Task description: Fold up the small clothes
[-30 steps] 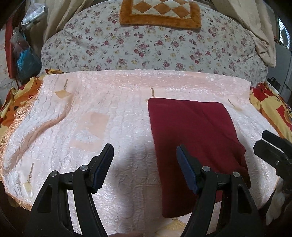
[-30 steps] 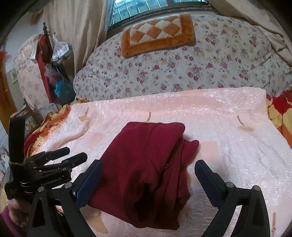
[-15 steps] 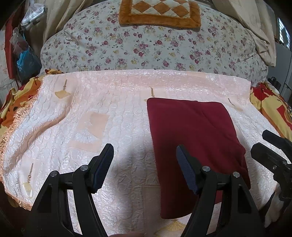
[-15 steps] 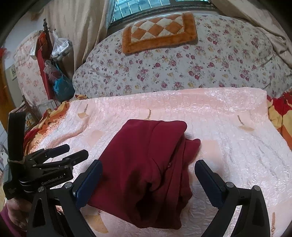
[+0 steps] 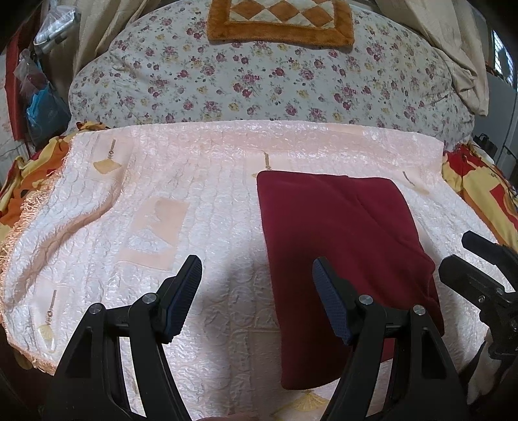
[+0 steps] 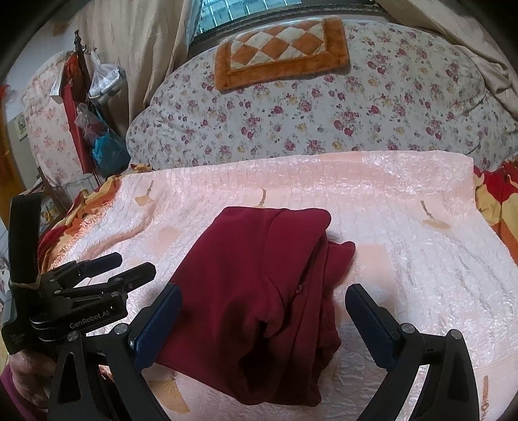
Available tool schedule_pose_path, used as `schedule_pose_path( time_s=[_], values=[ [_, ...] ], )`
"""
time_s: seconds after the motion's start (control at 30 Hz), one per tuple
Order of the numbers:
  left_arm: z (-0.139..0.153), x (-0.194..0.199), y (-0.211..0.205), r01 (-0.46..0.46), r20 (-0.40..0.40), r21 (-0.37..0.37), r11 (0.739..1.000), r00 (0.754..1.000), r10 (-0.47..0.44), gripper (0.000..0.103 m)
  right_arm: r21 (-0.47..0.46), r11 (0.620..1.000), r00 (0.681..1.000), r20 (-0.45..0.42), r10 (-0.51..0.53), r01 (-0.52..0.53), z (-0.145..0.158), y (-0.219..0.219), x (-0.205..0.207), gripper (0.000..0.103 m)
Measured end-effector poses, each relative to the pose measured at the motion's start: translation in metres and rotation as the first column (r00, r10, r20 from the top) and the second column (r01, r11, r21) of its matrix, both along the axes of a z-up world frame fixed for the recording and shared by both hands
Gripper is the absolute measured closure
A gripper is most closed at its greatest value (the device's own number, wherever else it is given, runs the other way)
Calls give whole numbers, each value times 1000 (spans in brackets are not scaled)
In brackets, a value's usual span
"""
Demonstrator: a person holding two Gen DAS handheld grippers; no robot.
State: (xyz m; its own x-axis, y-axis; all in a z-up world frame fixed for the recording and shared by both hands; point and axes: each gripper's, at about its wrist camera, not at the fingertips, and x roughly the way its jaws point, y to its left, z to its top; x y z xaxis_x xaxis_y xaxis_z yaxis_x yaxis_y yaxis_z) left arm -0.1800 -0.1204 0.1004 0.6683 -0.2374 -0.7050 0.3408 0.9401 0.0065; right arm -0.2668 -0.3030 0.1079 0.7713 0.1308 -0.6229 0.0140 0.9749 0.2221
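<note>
A dark red garment (image 5: 343, 246) lies folded into a rough rectangle on the pale pink quilted bedspread (image 5: 194, 200). In the right wrist view the garment (image 6: 259, 291) shows layered folds along its right side. My left gripper (image 5: 257, 275) is open and empty, held above the bedspread just left of the garment's near end. My right gripper (image 6: 262, 307) is open and empty, hovering over the garment's near half. The left gripper also shows in the right wrist view (image 6: 129, 265), left of the garment, and the right gripper shows at the right edge of the left wrist view (image 5: 476, 256).
A large floral duvet roll (image 5: 259, 81) with an orange checkered mat (image 5: 278, 19) on it lies behind the bedspread. An orange and red patterned sheet (image 5: 485, 194) shows at both sides. Bags hang at the far left (image 6: 97, 129). The bedspread's fringed edge (image 5: 29, 207) runs along the left.
Both grippers stayed open and almost still. The views drifted very slightly; the garment has not moved.
</note>
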Motion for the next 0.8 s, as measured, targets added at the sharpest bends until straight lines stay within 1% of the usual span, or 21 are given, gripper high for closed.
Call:
schedule_pose_path(
  time_s=[0.33,0.8],
  values=[
    [-3,2,-2,2,-15,0,1000,1000,-2,32,-2,1000,1000,-3,1,-1,0,0,1,3],
    [-7,4,-5,9,-32,-3,1000,999,-9,32,-6,1000,1000,-28,0,0,-6,1,7,3]
  ],
)
